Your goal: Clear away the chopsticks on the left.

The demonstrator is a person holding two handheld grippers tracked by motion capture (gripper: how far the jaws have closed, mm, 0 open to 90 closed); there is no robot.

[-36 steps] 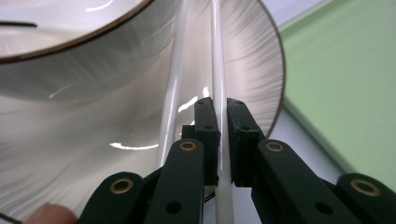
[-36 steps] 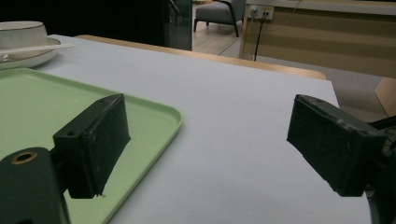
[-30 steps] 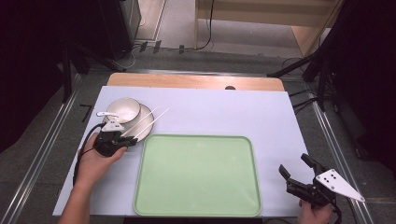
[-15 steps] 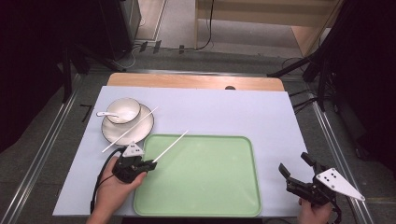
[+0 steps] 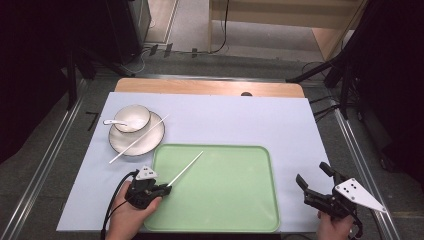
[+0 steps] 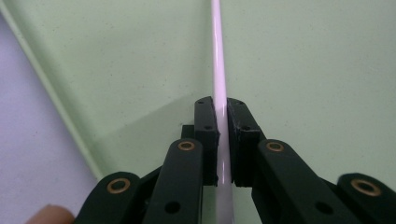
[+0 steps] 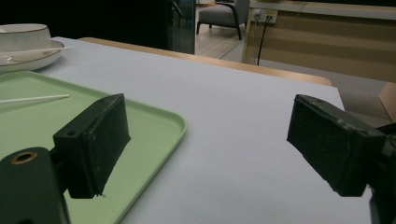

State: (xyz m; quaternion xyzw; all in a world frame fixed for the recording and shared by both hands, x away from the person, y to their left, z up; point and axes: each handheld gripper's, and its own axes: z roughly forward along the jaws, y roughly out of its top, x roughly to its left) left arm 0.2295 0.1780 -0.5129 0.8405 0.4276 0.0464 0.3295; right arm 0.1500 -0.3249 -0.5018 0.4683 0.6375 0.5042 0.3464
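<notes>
Now logged: your left gripper (image 5: 161, 189), jaws clamped on one white chopstick (image 5: 186, 168), has carried it from the plate (image 5: 136, 139) to over the green tray (image 5: 240, 200), its mate (image 5: 140, 138) left behind; your right gripper (image 5: 317, 181) idles, jaws wide, empty.

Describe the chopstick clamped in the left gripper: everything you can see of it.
The held chopstick is a slim, straight, glossy white stick, plastic or ceramic by its look. The left gripper is shut on its near end, the black pads pressing both sides. It runs from the jaws up and to the right over the green tray, at its left side. Whether its far tip touches the tray cannot be told.
</notes>
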